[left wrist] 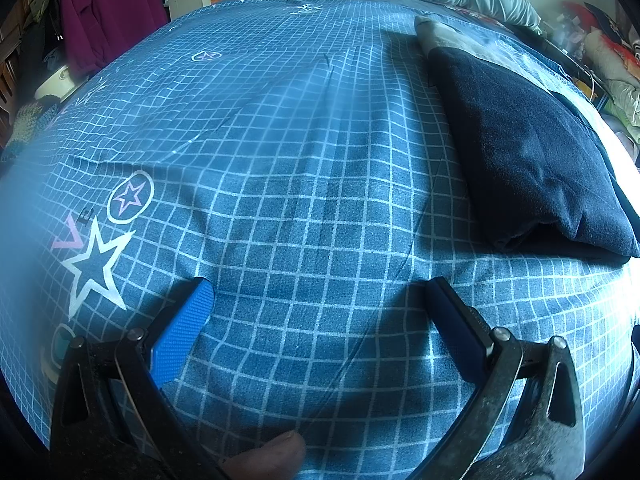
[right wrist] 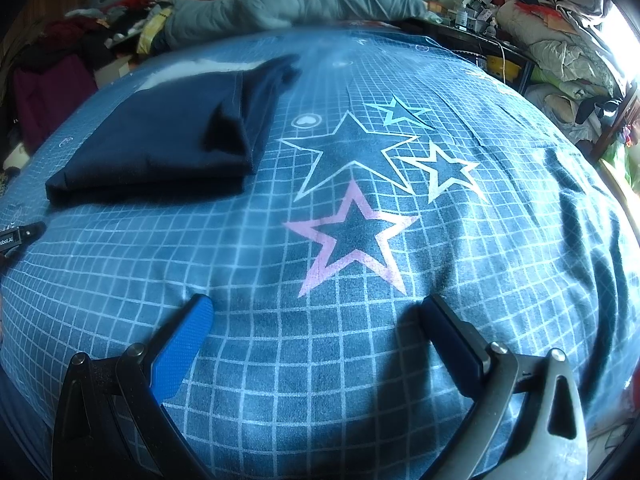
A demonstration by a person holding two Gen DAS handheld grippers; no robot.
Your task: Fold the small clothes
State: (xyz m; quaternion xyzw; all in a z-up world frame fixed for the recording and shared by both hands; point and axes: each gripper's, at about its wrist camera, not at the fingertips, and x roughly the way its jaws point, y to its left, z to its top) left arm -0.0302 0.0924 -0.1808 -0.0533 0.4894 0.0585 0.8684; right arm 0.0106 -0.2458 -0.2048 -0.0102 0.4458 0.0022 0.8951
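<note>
The navy garment (right wrist: 160, 136) lies folded on the bed (left wrist: 304, 216), toward its headboard end. Both the left hand-held gripper (left wrist: 320, 296) and right hand-held gripper (right wrist: 316, 312) hover released, empty. Any final tidy should pinch its loose flap squarely.

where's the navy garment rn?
Folded navy garment lies on the grid-print bedspread: upper right in left wrist view, upper left in right wrist view, near the big stars. Neither tool touches it.

Navy folded garment (right wrist: 160, 140) with grey band at its far end, blue bedsheet (right wrist: 360, 340) in pale grid with pink, white and teal star outlines, grey quilt (right wrist: 280, 0), left tool (left wrist: 320, 300) and right tool (right wrist: 316, 316) black with blue pads, maroon clothing (left wrist: 108, 12).
</note>
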